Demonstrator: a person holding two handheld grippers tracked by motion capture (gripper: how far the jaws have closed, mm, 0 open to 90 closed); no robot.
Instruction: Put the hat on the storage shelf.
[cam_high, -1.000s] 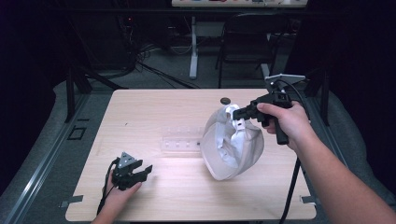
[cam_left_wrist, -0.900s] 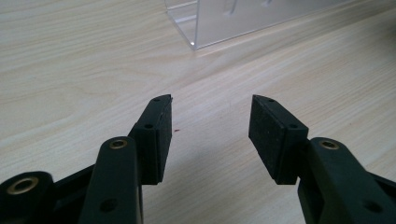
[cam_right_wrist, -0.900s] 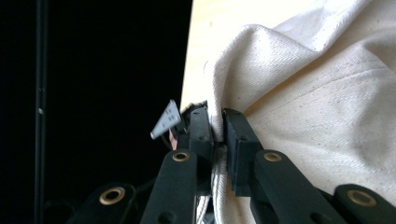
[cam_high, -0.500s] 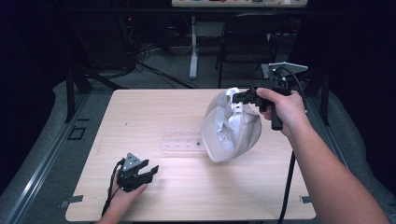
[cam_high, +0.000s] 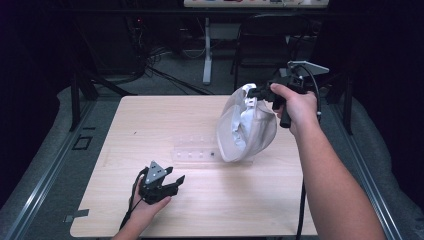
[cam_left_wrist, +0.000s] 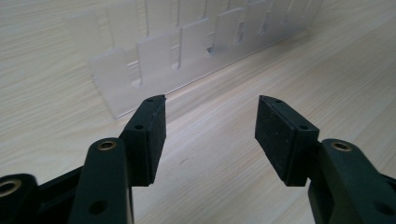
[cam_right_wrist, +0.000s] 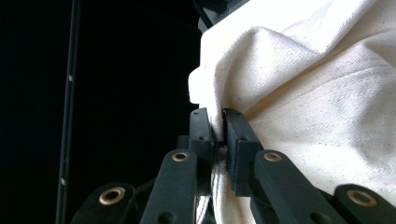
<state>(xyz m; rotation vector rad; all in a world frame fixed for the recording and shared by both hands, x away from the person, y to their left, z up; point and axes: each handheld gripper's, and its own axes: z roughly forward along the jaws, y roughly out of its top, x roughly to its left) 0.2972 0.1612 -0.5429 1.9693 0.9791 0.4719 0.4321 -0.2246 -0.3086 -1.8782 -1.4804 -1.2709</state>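
Observation:
A white cloth bag (cam_high: 246, 130) hangs in the air over the right half of the table, pinched at its top edge by my right gripper (cam_high: 254, 93). In the right gripper view the jaws are shut on a fold of the cream fabric (cam_right_wrist: 299, 93), my right gripper (cam_right_wrist: 218, 119) squeezing it tight. The bag's bottom hangs just above a clear plastic rack (cam_high: 197, 154) lying mid-table. My left gripper (cam_high: 176, 181) rests near the table's front left, open and holding nothing. In the left gripper view my left gripper (cam_left_wrist: 211, 103) faces the clear rack (cam_left_wrist: 187, 46) a short way off.
The wooden table (cam_high: 150, 125) has bare room on its left and front right. A chair (cam_high: 265, 45) and a white table leg (cam_high: 207, 50) stand beyond the far edge, with cables on the dark floor. A black cable (cam_high: 301, 210) trails from my right gripper.
My right gripper has lifted the bag higher and farther back from the table. The left gripper has barely moved.

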